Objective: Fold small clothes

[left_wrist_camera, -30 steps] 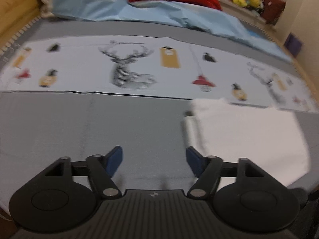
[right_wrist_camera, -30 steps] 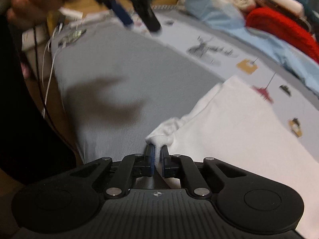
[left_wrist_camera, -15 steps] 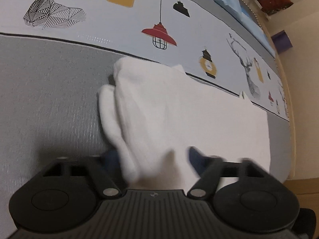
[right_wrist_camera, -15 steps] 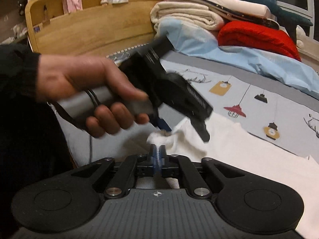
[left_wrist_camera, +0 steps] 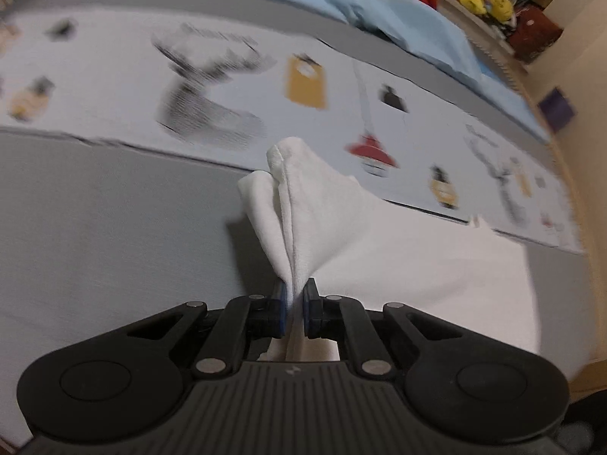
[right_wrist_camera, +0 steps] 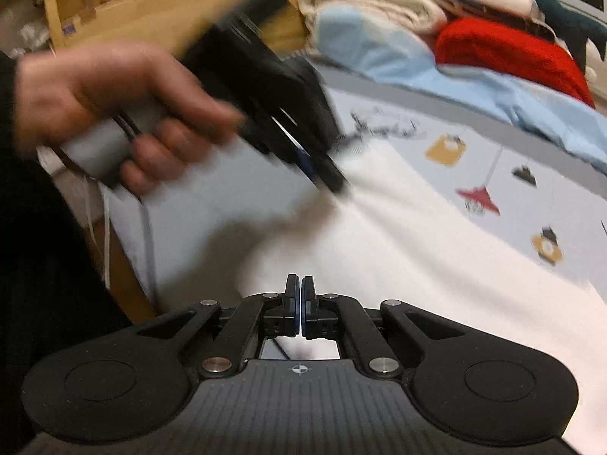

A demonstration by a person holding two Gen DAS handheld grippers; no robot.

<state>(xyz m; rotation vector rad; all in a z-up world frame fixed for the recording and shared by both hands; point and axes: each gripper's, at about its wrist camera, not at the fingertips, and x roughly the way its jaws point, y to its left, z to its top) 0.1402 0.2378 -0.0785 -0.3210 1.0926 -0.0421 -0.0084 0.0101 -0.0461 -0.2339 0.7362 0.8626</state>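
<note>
I counted 1 white garment (left_wrist_camera: 379,250) lying on the bed (left_wrist_camera: 95,227). My left gripper (left_wrist_camera: 294,295) had just been closing and pinched 1 raised corner of it. My right gripper (right_wrist_camera: 299,295) was fully closed, its 2 pads together; whether cloth sat between them I couldn't tell.

Grey bed (left_wrist_camera: 95,227) with printed sheet (left_wrist_camera: 114,87), white garment (left_wrist_camera: 417,265), light-blue quilt (left_wrist_camera: 379,11).
</note>
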